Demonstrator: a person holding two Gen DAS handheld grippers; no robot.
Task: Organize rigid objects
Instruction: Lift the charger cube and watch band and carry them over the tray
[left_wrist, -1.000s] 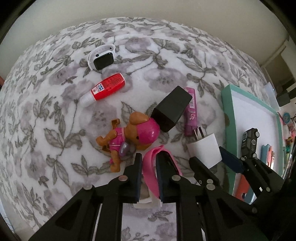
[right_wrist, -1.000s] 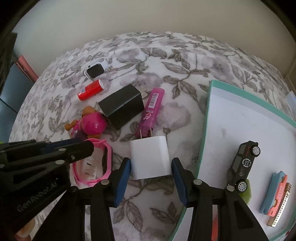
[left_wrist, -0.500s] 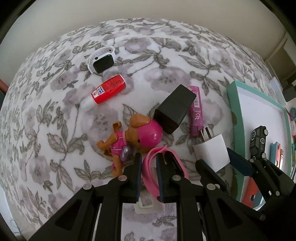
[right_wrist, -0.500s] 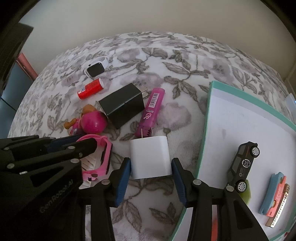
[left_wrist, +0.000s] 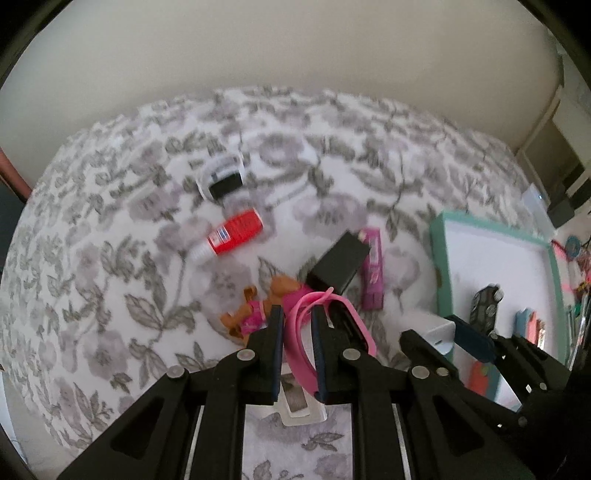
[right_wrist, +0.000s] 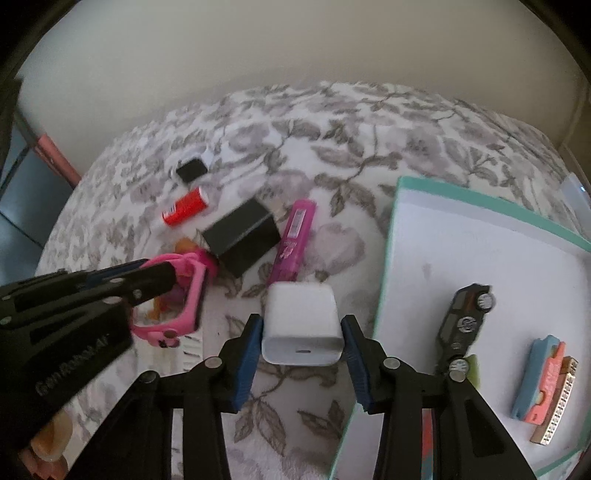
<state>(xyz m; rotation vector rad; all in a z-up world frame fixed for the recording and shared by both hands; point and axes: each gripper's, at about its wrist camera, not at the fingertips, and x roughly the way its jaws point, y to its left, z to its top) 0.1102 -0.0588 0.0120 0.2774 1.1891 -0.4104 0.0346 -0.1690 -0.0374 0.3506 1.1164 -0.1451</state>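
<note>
Two handheld grippers each hold an item above a grey floral blanket (right_wrist: 369, 155).

The left gripper (left_wrist: 297, 325) has its jaws clamped on the strap of a pink rubber wristband (left_wrist: 306, 347), lifted clear of the blanket. The right gripper (right_wrist: 301, 328) has its blue-padded jaws pressed against both sides of a white cube-shaped wall charger (right_wrist: 301, 321), just left of a teal-rimmed white tray (right_wrist: 480, 251) holding a black toy car (right_wrist: 461, 321). A black rectangular adapter (right_wrist: 240, 240) and a magenta tube (right_wrist: 293, 236) lie behind.

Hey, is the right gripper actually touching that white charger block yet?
Touching. The right wrist view shows the right gripper with both blue pads pressed flush against the sides of the white charger, no gap at either side.
</note>
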